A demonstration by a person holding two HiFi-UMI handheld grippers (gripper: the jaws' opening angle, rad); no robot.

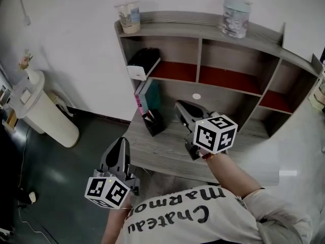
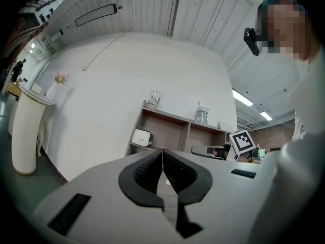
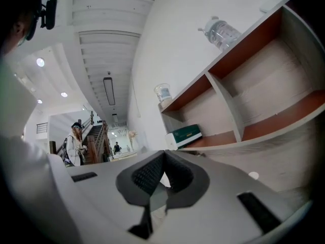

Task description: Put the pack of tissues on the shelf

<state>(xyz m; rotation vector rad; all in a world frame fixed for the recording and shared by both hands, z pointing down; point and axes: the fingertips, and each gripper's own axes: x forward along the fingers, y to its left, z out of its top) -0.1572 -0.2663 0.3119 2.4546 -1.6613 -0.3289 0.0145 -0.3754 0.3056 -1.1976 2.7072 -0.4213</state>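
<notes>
Location: pack (image 1: 143, 64) lies in the upper-left bay of the shelf (image 1: 203, 20), at 11 o'clock from the right gripper (image 1: 180, 105) in the head view. One end appears to overhang the board's edge, though the angle is poor. Placement therefore reads as done. Right gripper: jaws fully together, nothing between them, positioned over the desk (image 1: 162, 154). Left gripper (image 1: 122, 141): jaws likewise together and empty, low at 7 o'clock, off the desk. Handling estimate: pack is light and soft, yields under pressure, wrapper probably slick. If reseating is needed, grip across the short sides at mid-length with a moderate squeeze.
</notes>
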